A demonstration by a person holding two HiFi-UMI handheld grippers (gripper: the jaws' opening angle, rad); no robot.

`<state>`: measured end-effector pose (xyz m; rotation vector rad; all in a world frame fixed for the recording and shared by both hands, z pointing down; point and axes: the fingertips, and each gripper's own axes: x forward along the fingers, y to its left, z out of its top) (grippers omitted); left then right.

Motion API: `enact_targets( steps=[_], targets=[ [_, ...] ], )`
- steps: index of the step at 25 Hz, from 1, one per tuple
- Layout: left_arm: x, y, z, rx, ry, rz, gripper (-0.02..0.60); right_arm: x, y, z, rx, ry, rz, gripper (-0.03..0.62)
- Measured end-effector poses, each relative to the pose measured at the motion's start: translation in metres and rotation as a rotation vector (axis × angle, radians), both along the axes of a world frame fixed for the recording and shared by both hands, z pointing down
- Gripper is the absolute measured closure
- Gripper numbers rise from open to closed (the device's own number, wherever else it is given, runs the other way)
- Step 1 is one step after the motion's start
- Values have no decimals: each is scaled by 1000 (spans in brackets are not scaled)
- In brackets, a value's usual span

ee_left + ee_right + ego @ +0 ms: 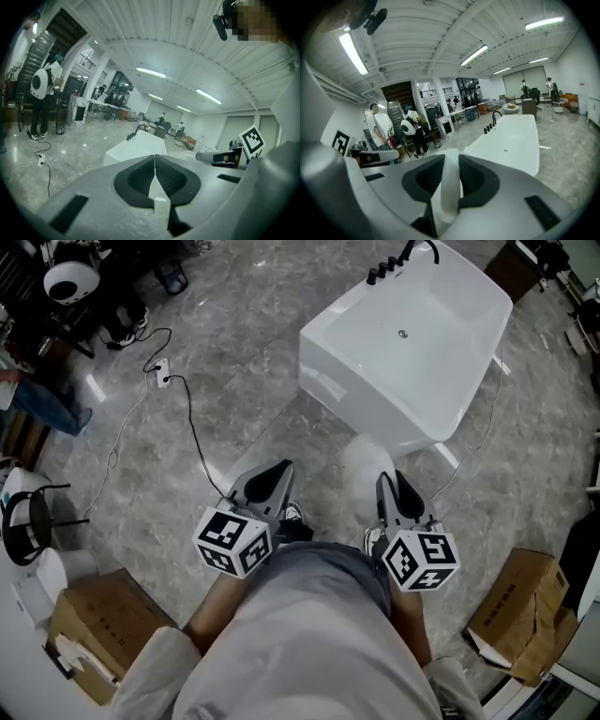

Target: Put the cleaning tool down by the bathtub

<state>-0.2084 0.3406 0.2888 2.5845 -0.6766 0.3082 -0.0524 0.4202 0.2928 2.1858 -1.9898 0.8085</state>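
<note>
The white bathtub (403,343) with black taps stands on the grey marble floor ahead of me. It also shows in the left gripper view (136,145) and the right gripper view (511,140). My right gripper (389,482) is shut on the white handle of the cleaning tool (449,183). The tool's pale, blurred head (367,460) hangs just short of the tub's near corner. My left gripper (279,470) is held level beside it, to the left. Its jaws (154,161) meet in a thin line with nothing between them.
Cardboard boxes sit on the floor at the lower left (103,624) and lower right (525,610). A power strip with a black cable (161,376) lies left of the tub. A black stool (28,521) stands at the left edge. People (412,129) stand in the background.
</note>
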Motion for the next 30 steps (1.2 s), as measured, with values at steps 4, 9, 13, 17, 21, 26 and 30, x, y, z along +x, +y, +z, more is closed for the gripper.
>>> enact_targets(
  steps=[4,9,13,17,21,26,30],
  targets=[
    [-5,-25,-4,15,20,9,572,1,-24,-7,24,24,43,510],
    [-8,-50,-8,23,44,21,572,8,-50,-16,45,44,79,510],
    [-9,-64,-14,27,63,28,572,14,-63,-25,57,60,102,510],
    [-11,-73,-11,12,69,22,572,17,-72,-25,53,62,110,510],
    [-6,-81,-6,1,62,21,572,22,-82,-21,45,57,103,510],
    [7,-102,-4,0,47,7,572,36,-108,-11,39,39,85,510],
    [19,-138,0,1,30,-17,572,56,-144,-3,40,23,78,510]
  ],
)
